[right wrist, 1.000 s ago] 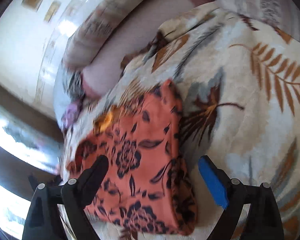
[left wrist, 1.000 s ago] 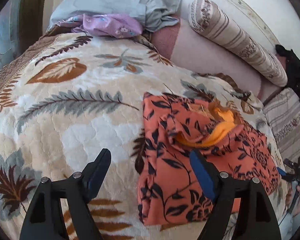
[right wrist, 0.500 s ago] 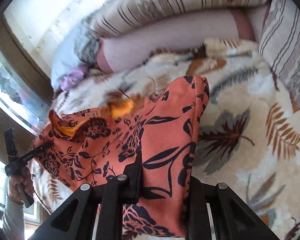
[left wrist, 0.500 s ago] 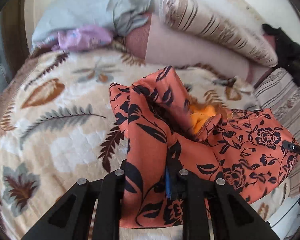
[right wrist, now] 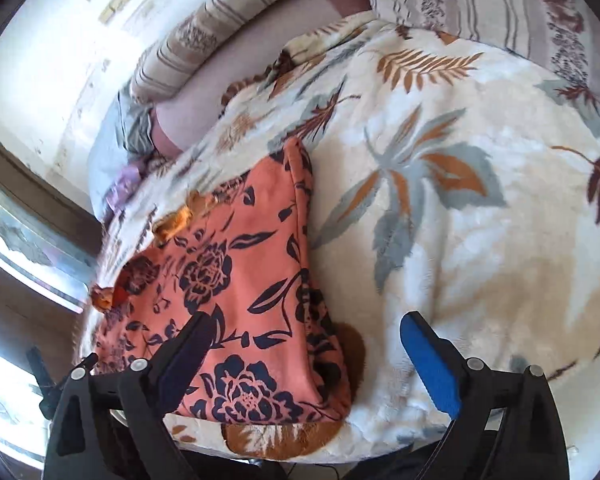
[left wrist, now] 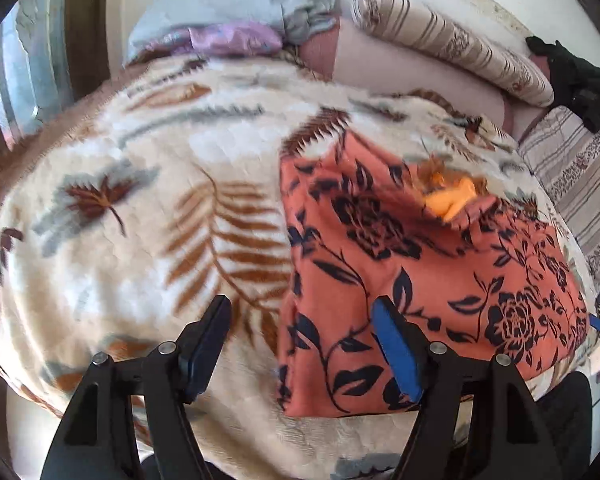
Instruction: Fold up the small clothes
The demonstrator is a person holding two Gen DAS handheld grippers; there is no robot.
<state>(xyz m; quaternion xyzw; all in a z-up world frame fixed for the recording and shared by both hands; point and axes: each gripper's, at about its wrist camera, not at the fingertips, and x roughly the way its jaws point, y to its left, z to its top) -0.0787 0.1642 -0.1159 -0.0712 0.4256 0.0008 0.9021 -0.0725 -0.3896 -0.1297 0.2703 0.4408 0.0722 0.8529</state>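
Observation:
An orange garment with a black flower print (left wrist: 412, 264) lies folded flat on the leaf-patterned blanket (left wrist: 148, 200), with a yellow-orange inner patch (left wrist: 452, 200) showing at its far edge. My left gripper (left wrist: 304, 344) is open and empty, just above the garment's near left corner. In the right wrist view the same garment (right wrist: 236, 304) lies at lower left. My right gripper (right wrist: 308, 364) is open and empty over its near right edge.
A grey pillow (left wrist: 236, 4) and a purple cloth (left wrist: 232, 38) lie at the far left of the bed. A striped bolster (left wrist: 448, 44) runs along the wall. A black item (left wrist: 580, 80) sits at far right. The blanket's near edge drops off close to both grippers.
Half a second ago both grippers were shut on the garment and held it lifted. Now both have let go and opened, and the garment lies flat, folded over.

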